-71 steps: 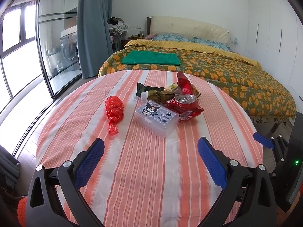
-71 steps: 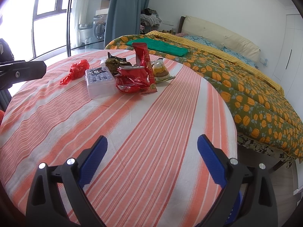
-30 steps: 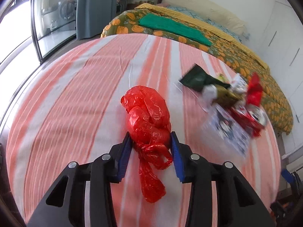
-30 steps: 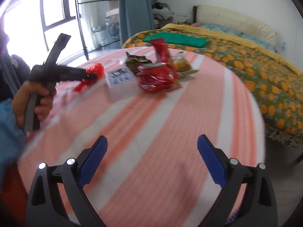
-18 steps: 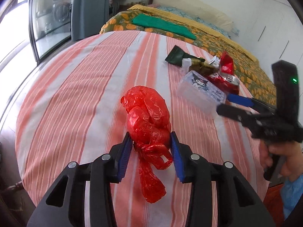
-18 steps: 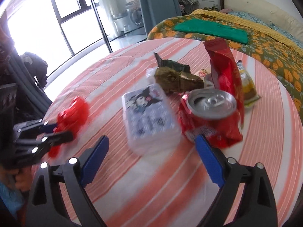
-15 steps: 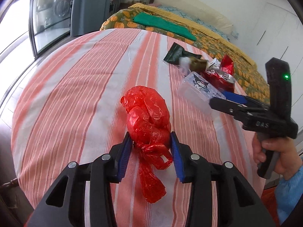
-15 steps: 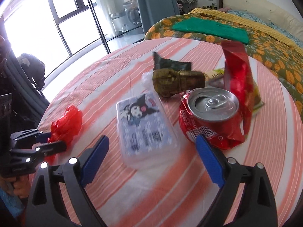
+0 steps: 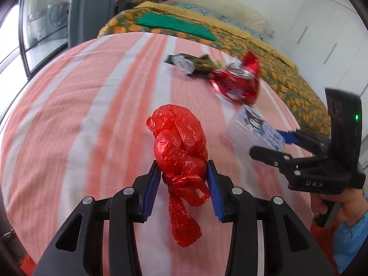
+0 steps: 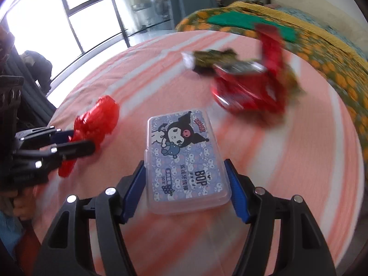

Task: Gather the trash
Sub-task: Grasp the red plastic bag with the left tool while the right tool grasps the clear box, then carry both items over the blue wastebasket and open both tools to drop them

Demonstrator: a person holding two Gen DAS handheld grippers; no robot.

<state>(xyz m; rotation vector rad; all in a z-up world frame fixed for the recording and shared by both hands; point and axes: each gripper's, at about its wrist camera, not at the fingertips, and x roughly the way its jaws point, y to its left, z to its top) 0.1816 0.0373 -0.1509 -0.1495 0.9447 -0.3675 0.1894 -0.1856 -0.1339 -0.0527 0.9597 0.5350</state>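
Note:
My left gripper (image 9: 182, 168) is shut on a knotted red plastic bag (image 9: 179, 142), whose tail hangs below the pads. The right wrist view shows that bag (image 10: 99, 117) at the left, in the left gripper (image 10: 80, 140). My right gripper (image 10: 184, 163) is closing its jaws on a clear plastic box (image 10: 184, 151) with a cartoon label, and the blue pads touch its two long sides. From the left wrist view, the box (image 9: 255, 128) sits at the tips of the right gripper (image 9: 268, 145). Further back lie a crushed red can (image 10: 243, 87) and a dark wrapper (image 10: 211, 59), both blurred.
The round table carries a pink and white striped cloth (image 9: 80, 103). A bed with an orange-patterned cover (image 9: 230, 30) stands behind it, and glass doors (image 10: 92, 11) are on the left. A person's hand (image 9: 338, 207) grips the right tool's handle.
The right gripper closed in on the plastic box, its jaws narrowed onto it, and the box now sits apart from the can pile. The left gripper shifted while keeping the red bag.

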